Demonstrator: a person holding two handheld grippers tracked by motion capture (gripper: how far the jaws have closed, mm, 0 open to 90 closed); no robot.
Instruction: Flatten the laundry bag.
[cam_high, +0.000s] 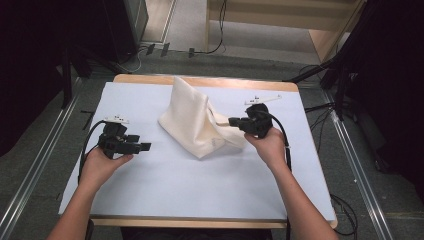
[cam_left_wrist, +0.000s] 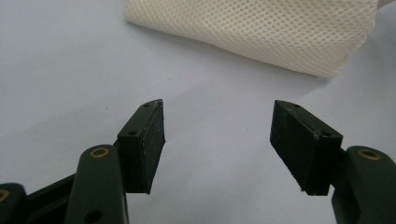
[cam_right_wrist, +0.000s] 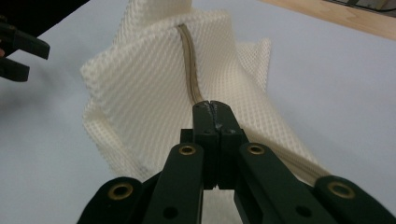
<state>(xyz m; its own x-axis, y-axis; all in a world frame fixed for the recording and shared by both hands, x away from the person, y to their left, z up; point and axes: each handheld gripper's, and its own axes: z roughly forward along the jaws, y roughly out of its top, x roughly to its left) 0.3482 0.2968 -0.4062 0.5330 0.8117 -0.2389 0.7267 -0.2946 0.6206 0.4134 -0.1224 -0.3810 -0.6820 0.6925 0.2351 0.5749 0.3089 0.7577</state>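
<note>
A cream mesh bag (cam_high: 192, 120) stands crumpled and partly raised on the white table cover (cam_high: 200, 190), a little behind its middle. A tan zipper strip (cam_right_wrist: 189, 70) runs down the bag (cam_right_wrist: 140, 84). My right gripper (cam_high: 232, 121) is at the bag's right side. Its jaws (cam_right_wrist: 211, 105) are pressed together, shut on the bag right at the zipper strip, and the fabric pulls up toward them. My left gripper (cam_high: 139, 144) rests low at the table's left, apart from the bag. It stands open (cam_left_wrist: 219, 126) with bare cover between its pads, and the bag's edge (cam_left_wrist: 261, 32) lies beyond them.
The table's wooden rim (cam_high: 200, 80) shows along the far edge. Cables (cam_high: 150, 50) lie on the floor behind, and a light wooden shelf (cam_high: 325, 30) stands at the back right. Metal floor rails (cam_high: 355, 150) flank the table on both sides.
</note>
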